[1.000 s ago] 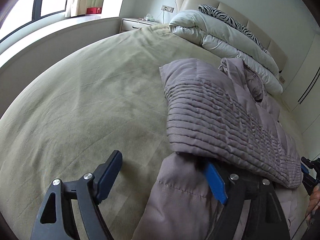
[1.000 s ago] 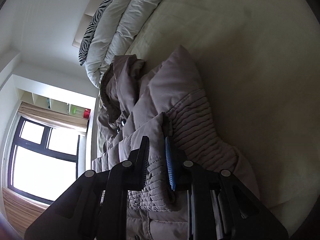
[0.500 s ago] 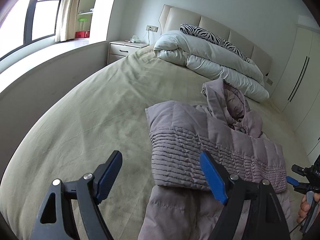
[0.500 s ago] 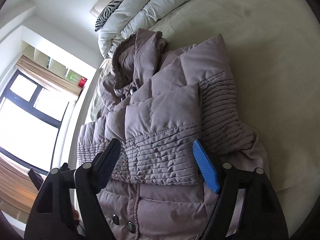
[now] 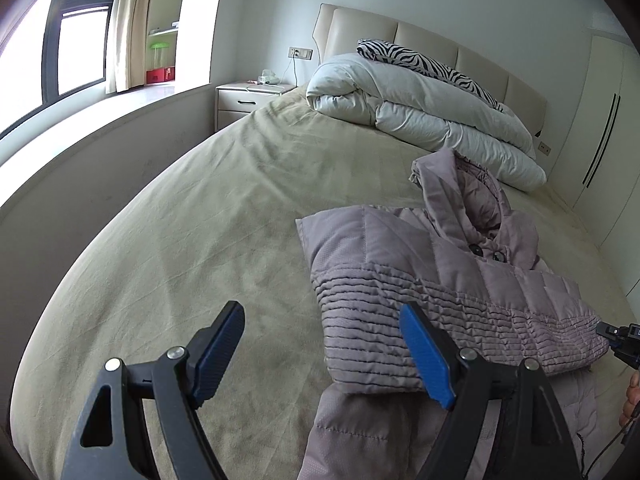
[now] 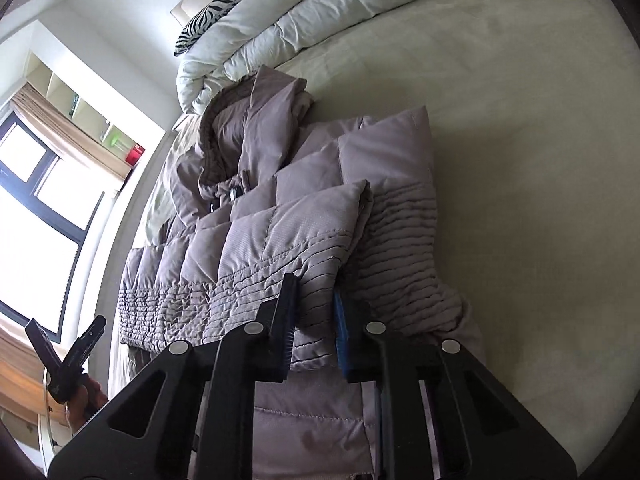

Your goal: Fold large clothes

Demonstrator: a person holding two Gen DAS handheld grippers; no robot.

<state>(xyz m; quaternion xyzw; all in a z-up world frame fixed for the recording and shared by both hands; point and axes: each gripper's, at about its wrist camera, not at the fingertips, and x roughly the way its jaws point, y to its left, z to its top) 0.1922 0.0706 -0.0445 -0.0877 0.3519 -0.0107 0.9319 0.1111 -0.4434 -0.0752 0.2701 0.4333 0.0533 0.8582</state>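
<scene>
A mauve hooded puffer jacket (image 5: 440,280) lies on the bed, its lower part folded up over the body, hood toward the headboard. My left gripper (image 5: 324,344) is open and empty, above the jacket's folded left corner. It also shows at the left edge of the right wrist view (image 6: 64,344). In the right wrist view my right gripper (image 6: 314,320) has its jaws close together around the ribbed hem edge of the jacket (image 6: 280,240). The right gripper's tip shows in the left wrist view (image 5: 616,336).
The bed has an olive sheet (image 5: 200,220). A rolled white duvet (image 5: 420,108) and a zebra pillow (image 5: 420,64) lie at the headboard. A nightstand (image 5: 248,100) and window sill stand at the left, wardrobes (image 5: 600,120) at the right.
The left gripper drew back and up from the jacket, staying open. The right gripper opened half a second ago and has now closed on the folded hem.
</scene>
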